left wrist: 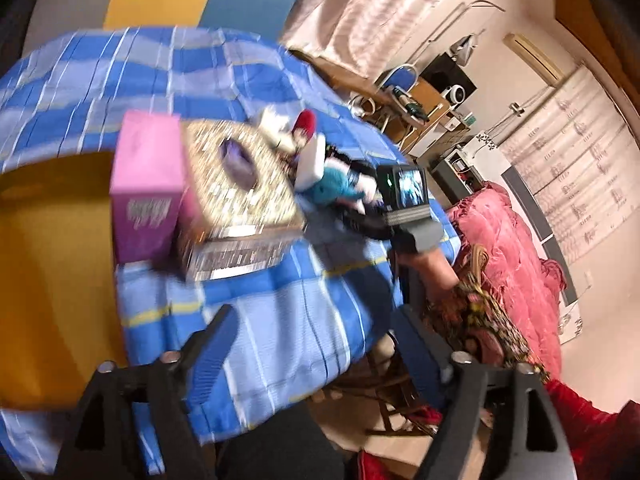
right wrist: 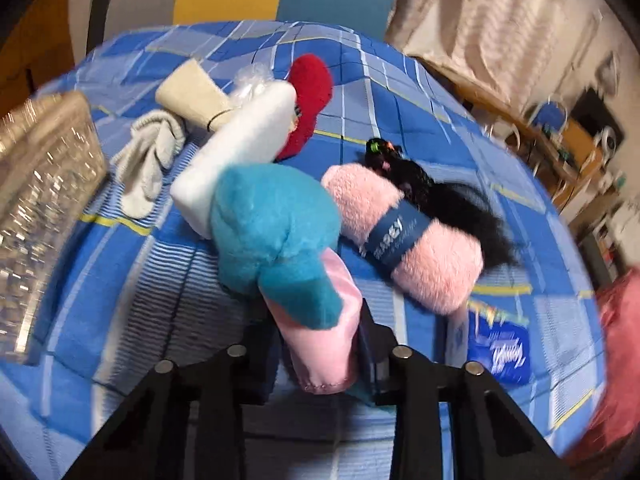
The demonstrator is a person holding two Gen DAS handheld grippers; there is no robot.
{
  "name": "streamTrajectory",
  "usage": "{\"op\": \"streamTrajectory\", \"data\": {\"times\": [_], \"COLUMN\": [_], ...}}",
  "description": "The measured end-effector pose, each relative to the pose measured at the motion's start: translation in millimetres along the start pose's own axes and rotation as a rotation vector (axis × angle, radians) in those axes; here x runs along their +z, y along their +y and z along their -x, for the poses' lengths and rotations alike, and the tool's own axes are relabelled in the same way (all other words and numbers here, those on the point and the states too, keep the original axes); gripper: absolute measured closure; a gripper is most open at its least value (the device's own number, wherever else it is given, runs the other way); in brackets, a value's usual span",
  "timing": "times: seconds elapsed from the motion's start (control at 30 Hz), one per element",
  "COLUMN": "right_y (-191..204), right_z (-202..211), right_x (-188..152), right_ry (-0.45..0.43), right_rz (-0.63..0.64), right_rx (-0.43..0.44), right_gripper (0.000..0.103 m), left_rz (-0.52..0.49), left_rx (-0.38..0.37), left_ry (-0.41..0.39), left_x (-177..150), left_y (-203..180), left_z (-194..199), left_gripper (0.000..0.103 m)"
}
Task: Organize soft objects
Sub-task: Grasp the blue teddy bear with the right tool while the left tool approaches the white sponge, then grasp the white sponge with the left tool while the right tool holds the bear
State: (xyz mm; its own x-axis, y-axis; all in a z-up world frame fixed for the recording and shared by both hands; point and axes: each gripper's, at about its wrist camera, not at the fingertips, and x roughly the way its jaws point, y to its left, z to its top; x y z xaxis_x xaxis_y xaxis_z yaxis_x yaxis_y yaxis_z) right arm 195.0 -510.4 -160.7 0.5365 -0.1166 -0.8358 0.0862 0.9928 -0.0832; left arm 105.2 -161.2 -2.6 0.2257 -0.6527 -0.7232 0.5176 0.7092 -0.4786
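Observation:
My right gripper [right wrist: 318, 344] is shut on a blue and pink plush toy [right wrist: 276, 236], held above the blue checked bedspread [right wrist: 400, 92]. Behind it lie a rolled pink towel [right wrist: 404, 236] with a blue band, a black furry item [right wrist: 436, 192], a white foam block [right wrist: 240, 140], a red plush piece [right wrist: 310, 96], a grey sock [right wrist: 152, 156] and a beige roll [right wrist: 188, 94]. My left gripper [left wrist: 316, 344] is open and empty over the bed edge. In the left wrist view the right gripper [left wrist: 360, 208] shows by the soft pile [left wrist: 320, 168].
A glittery box [left wrist: 240, 184] and a pink box [left wrist: 146, 184] stand on the bedspread [left wrist: 280, 312]; the glittery box also shows in the right wrist view [right wrist: 44, 200]. A blue tissue packet [right wrist: 500, 348] lies at right. A pink blanket heap [left wrist: 512, 248] and desk clutter sit beyond.

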Motion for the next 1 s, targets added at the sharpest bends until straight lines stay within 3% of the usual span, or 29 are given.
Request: {"op": "streamTrajectory", "data": {"times": [0.17,0.3,0.4,0.53,0.67,0.93,1.0], "right_y": [-27,-54,-73,-112,-132,-125,-124], "right_z": [17,24,27,27,20,25,26], "right_x": [-10,-30,-43,-53,-63,-61,-61], "right_ry": [0.102,0.185,0.182,0.125,0.122,0.107,0.102], "right_rz": [-0.165,-0.290,-0.309,-0.455,-0.588,-0.545,-0.534], "right_rx": [0.134,0.241,0.268,0.324,0.397,0.391,0.388], "right_gripper": [0.074,0.074,0.074,0.074,0.074,0.074,0.074], "left_rz": [0.003,0.006,-0.009,-0.031,-0.018,-0.057,-0.045], "left_rx": [0.022,0.060,0.090,0.151,0.200,0.366,0.334], "left_ry": [0.078,0.092,0.098,0.135,0.154,0.204,0.218], "left_x": [32,62,76,99,124,157,159], "left_y": [-16,-32,-45,-60,-66,-62,-59], "left_z": [-32,-66,-92,-139,-188,-285,-299], "left_gripper": [0.017,0.017,0.018,0.018,0.018,0.017,0.017]}}
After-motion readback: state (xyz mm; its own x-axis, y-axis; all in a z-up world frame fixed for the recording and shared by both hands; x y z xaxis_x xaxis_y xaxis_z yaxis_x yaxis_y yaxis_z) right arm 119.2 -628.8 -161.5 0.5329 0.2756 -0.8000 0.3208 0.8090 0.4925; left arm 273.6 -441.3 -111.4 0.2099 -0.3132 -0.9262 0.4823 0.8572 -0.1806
